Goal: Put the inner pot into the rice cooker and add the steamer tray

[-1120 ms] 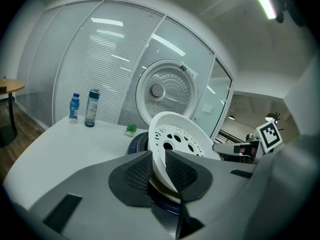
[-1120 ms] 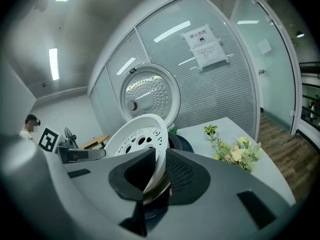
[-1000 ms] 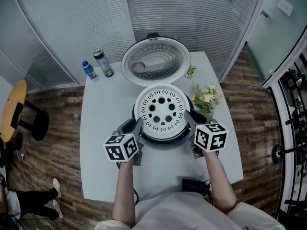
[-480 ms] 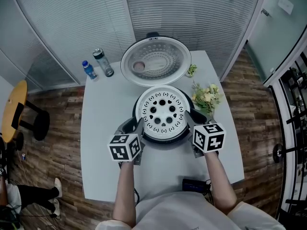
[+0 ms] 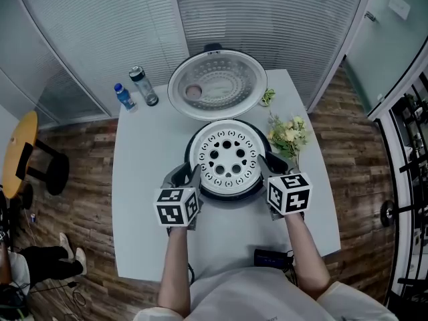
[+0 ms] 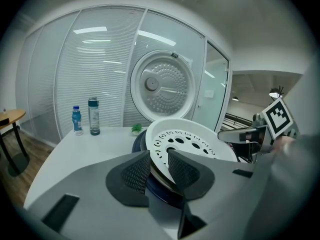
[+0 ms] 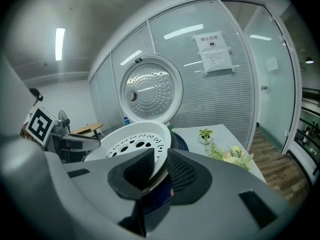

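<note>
Both pairs of jaws stand narrowly apart and have just been opening. Each is set astride the rim of the white, perforated steamer tray (image 5: 227,157), the left gripper (image 6: 160,156) at the tray's left edge and the right gripper (image 7: 161,156) at its right edge. In the left gripper view the thin rim runs up through the gap between the dark ribbed pads (image 6: 136,176), and the holed face of the tray spreads away beyond the right-hand pad. In the right gripper view the rim also lies in the gap, close to the left-hand pad. The tray sits in the mouth of the dark rice cooker (image 5: 231,198), whose round lid (image 5: 215,85) stands open behind it, dimpled underside showing. The cooker rests near the middle of a white table (image 5: 147,179). Two bottles stand at the far left corner, a blue bottle (image 5: 123,97) and a taller grey bottle (image 5: 144,87). A small potted plant (image 5: 267,99) is just right of the lid, and a spray of pale flowers (image 5: 287,136) lies near the right edge. A dark device (image 5: 271,259) sits at the near edge. Around the table are a wood floor (image 5: 73,206) and glass walls with blinds (image 5: 267,19), and a round wooden side table (image 5: 17,152) stands at the left.
</note>
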A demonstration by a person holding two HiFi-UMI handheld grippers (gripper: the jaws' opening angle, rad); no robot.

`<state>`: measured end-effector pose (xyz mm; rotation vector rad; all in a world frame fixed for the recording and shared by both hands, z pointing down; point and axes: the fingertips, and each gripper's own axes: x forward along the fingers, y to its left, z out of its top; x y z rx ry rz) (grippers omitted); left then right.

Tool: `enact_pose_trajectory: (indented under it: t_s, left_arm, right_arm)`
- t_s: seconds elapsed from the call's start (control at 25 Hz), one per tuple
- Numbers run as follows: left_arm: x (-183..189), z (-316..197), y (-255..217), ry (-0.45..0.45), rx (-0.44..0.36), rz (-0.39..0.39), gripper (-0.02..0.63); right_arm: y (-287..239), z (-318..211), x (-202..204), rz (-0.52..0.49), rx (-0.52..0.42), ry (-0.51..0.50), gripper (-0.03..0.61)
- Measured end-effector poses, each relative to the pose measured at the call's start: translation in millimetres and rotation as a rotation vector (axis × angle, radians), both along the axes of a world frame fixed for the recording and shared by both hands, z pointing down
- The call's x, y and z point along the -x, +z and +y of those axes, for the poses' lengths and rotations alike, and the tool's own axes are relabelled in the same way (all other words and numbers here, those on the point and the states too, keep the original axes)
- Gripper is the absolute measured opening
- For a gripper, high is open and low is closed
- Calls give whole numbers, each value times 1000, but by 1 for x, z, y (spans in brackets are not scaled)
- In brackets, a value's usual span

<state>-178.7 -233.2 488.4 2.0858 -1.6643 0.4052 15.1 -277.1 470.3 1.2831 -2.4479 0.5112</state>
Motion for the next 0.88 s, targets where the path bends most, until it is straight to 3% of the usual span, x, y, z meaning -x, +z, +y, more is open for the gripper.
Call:
enact_pose_trajectory:
  t_s: [0.44,0.88]
  left_arm:
    - [3,-5,1,2,0,-90,107]
    - [4,-3,-2,-3,-2,-50,104]
  right_arm:
    - [0,-2,3,81,-42,11,75]
    - [-14,-3,-4,16,-60,50,75]
